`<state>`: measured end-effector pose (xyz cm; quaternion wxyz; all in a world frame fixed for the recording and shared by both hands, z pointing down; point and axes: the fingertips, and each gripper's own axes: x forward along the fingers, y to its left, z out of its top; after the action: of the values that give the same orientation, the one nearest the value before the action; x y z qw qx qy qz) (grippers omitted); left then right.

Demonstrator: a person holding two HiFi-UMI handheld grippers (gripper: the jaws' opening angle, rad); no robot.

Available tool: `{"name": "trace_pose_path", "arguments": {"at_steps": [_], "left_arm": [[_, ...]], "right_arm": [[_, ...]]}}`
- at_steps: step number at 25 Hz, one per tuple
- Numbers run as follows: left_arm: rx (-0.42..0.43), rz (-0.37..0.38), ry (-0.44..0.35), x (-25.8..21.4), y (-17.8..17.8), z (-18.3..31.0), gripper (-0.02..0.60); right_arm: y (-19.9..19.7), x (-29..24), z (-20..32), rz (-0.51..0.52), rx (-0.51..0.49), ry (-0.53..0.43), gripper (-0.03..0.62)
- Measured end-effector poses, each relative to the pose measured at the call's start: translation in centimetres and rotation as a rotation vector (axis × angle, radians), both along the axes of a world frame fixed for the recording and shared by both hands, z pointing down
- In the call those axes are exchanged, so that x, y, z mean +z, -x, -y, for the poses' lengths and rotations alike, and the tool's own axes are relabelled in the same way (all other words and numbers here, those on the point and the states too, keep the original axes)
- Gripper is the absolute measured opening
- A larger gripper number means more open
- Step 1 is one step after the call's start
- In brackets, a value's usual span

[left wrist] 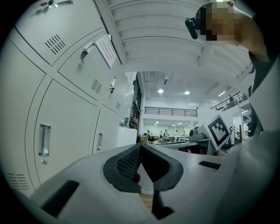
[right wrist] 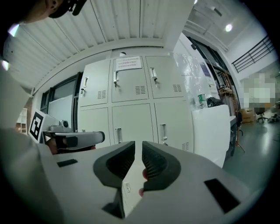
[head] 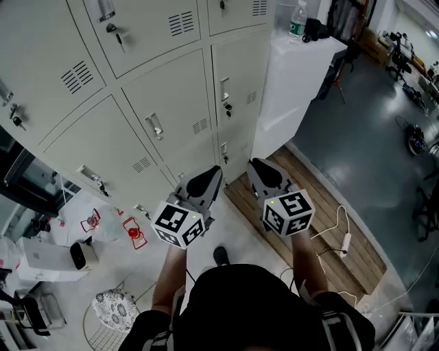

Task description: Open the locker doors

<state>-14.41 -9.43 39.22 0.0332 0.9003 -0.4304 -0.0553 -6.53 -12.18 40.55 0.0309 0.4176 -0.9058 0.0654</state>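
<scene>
Left hand-held gripper [left wrist: 140,146] has its 2 jaws pressed together at the tips with nothing between them. The right hand-held gripper [right wrist: 138,146] shows only a narrow slit between its pads, and it is empty too. I have both side by side, pointing roughly level at the lockers [head: 171,103] and touching nothing. Every door I can see is closed, so I judge the task not yet begun. In the right gripper view, 1 lower-row handle [right wrist: 118,134] sits just above the jaws, with a second handle [right wrist: 163,131] to its right. What look like keys [head: 228,108] hang from the locks beside the handles. Farther right, a white cabinet [head: 295,82] with a bottle [head: 298,19] on top stands against the end of the lockers. My worry is the jaw width. That slit looks too tight to slip over a handle, so a push forward could just knock the door or snag a key. A locked door would make the pads slide off under a pull. A door at the end of the row might also swing into the cabinet and shake the bottle.
</scene>
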Motion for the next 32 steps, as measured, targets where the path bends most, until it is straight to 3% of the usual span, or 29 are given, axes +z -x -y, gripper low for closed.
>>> {"name": "trace_pose_path", "arguments": {"at_steps": [6, 13, 21, 32], "left_arm": [[0.069, -0.008, -0.010, -3.4, 1.5, 3.9, 0.018], [0.098, 0.014, -0.054, -7.9, 1.1, 8.1, 0.018], [0.062, 0.050, -0.129, -13.6, 0.4, 12.4, 0.018], [-0.072, 0.111, -0.217, -20.0, 0.1, 17.6, 0.018]], "right_arm": [[2.4, -4.2, 3.5, 0.019, 0.005, -0.069, 0.048], [2.1, -9.3, 6.6, 0.016, 0.030, -0.157, 0.048], [1.9, -16.0, 10.6, 0.017, -0.018, -0.280, 0.048], [1.8, -23.5, 17.3, 0.040, -0.140, -0.411, 0.061]]}}
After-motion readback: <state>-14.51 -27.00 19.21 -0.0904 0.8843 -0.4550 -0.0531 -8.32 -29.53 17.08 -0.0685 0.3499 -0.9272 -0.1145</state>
